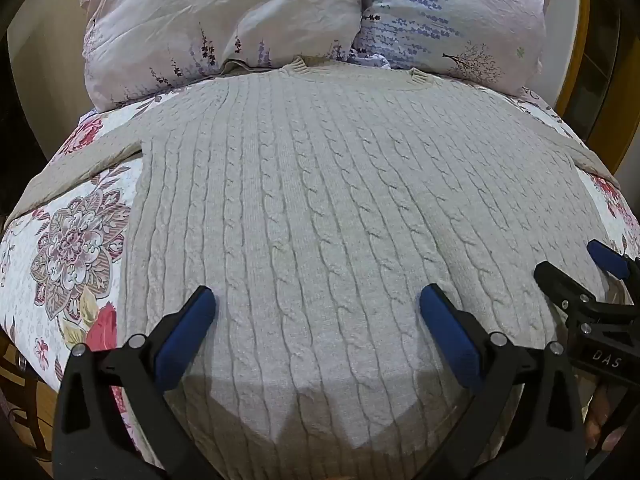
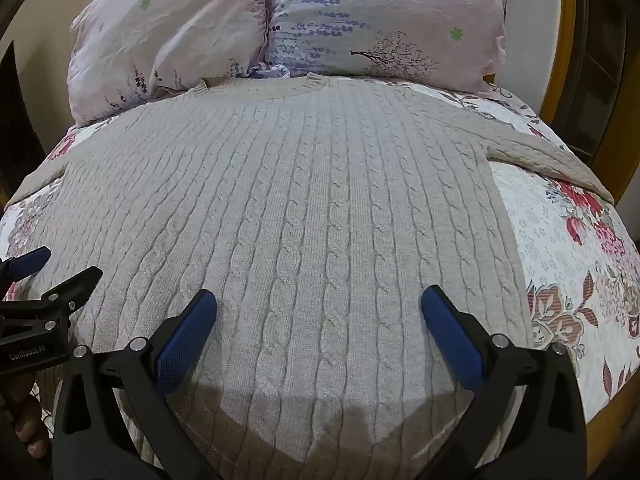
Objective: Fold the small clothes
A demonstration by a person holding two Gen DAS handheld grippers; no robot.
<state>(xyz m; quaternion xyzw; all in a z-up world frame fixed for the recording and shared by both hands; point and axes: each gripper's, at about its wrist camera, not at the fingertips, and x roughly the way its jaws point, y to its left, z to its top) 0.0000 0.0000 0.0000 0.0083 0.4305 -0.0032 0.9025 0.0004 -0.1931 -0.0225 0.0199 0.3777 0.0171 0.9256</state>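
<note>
A light grey cable-knit sweater (image 1: 320,184) lies flat on the bed, collar at the far end, sleeves spread to both sides. It also shows in the right wrist view (image 2: 304,208). My left gripper (image 1: 318,300) is open and empty, hovering over the sweater's lower middle-left part. My right gripper (image 2: 319,300) is open and empty over the lower right part. The right gripper also shows at the right edge of the left wrist view (image 1: 576,260), and the left gripper at the left edge of the right wrist view (image 2: 64,264). The sweater's hem is hidden below both views.
A floral bedspread (image 1: 68,240) covers the bed, also visible on the right (image 2: 560,240). Two pale floral pillows (image 1: 224,20) (image 2: 380,16) lie against the sweater's collar. A wooden frame (image 2: 560,40) stands at the right.
</note>
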